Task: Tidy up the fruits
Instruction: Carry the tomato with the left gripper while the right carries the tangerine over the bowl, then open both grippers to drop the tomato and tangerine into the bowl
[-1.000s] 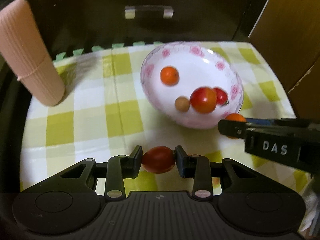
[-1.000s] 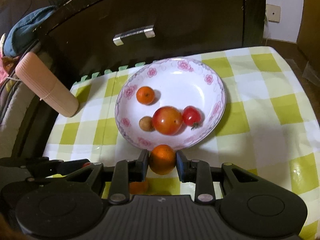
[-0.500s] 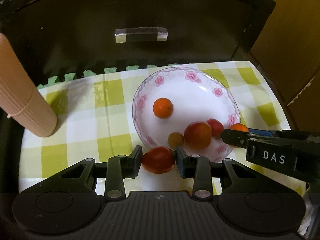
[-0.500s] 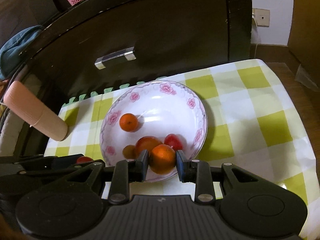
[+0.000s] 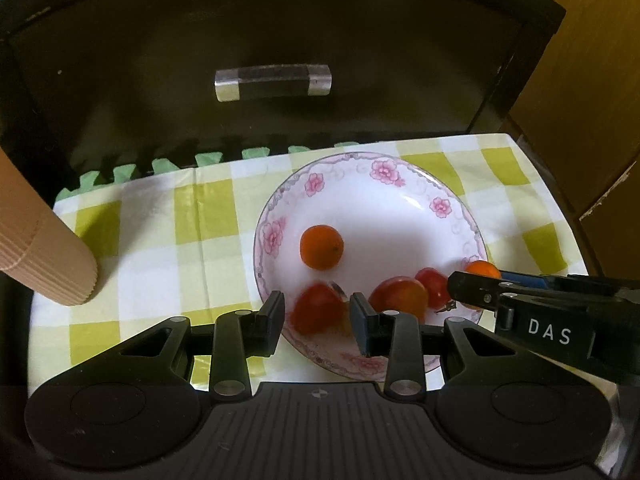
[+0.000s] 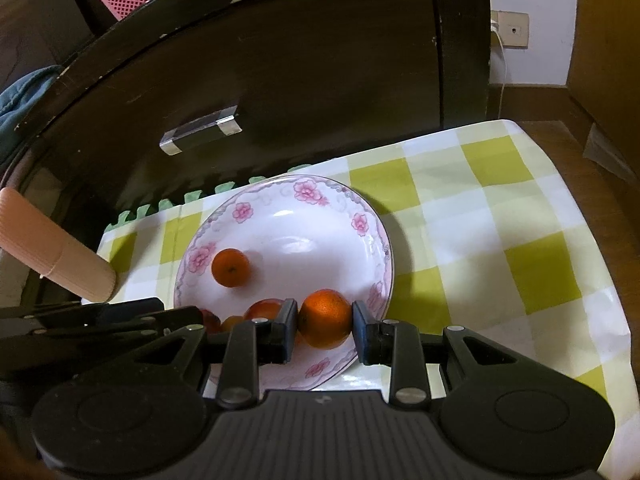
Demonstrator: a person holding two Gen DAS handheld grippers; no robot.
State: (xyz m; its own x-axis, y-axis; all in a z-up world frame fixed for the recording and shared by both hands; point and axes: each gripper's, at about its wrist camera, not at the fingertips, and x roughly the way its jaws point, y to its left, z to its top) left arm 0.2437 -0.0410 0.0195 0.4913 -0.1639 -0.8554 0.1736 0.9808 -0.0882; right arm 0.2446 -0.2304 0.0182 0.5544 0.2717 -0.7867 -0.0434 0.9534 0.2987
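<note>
The left gripper (image 5: pixel 317 317) is clamping a red tomato (image 5: pixel 318 314), the fruit's long axis lying crosswise from pad to pad, over the near-left rim of the flowered bowl (image 5: pixel 374 168). The right gripper (image 6: pixel 325 320) is pinching a round orange (image 6: pixel 325 319), with no clear long axis, above the bowl's near edge, while another orange (image 5: pixel 321 247) is sitting inside.

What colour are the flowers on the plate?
Pink flowers ring the white plate, clearest in the left wrist view.
</note>
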